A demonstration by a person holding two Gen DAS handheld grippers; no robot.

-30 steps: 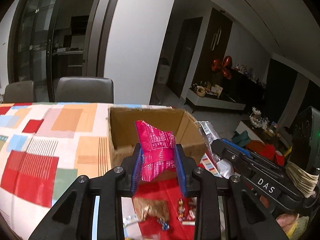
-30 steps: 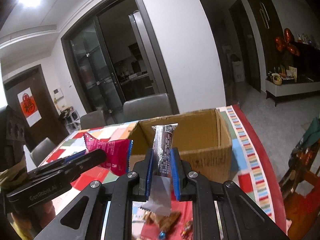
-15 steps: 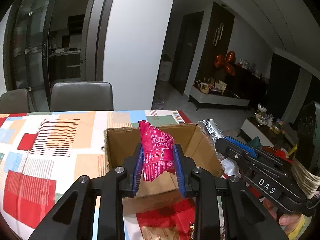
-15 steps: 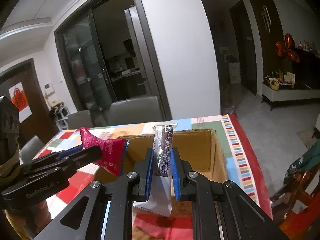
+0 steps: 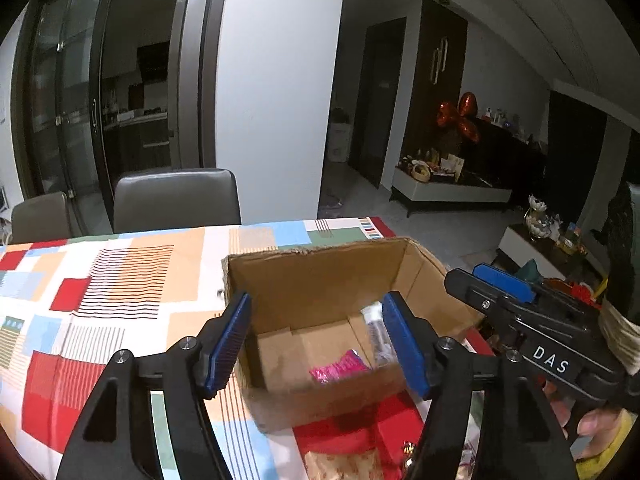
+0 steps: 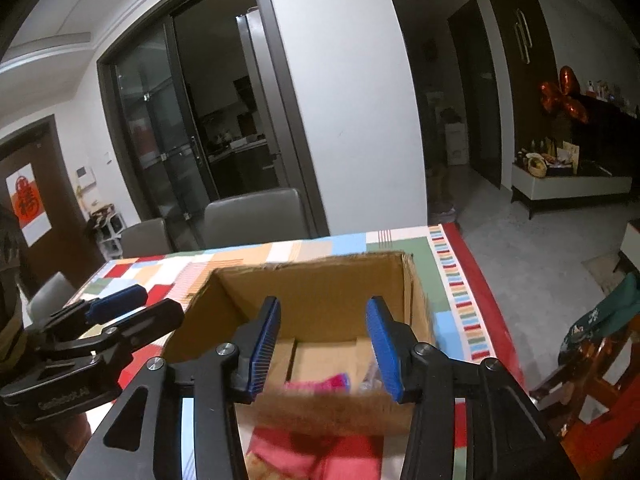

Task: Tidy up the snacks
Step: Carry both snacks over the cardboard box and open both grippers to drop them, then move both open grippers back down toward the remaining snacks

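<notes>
An open cardboard box stands on the patterned tablecloth. A pink snack packet lies on the box floor, and a dark-and-silver bar wrapper lies at its right side. My left gripper hovers over the box's near wall, its jaws opening with nothing between the pads. My right gripper hangs over the same box, jaws also opening and empty. Each gripper shows in the other's view: the right gripper and the left gripper.
More wrapped snacks lie on the red cloth just before the box. Grey chairs stand behind the table. The table's right edge drops to the floor, with a wooden chair beside it.
Both grippers have opened over the box. The pink packet left the left gripper and the bar left the right one; both now lie inside the box.
</notes>
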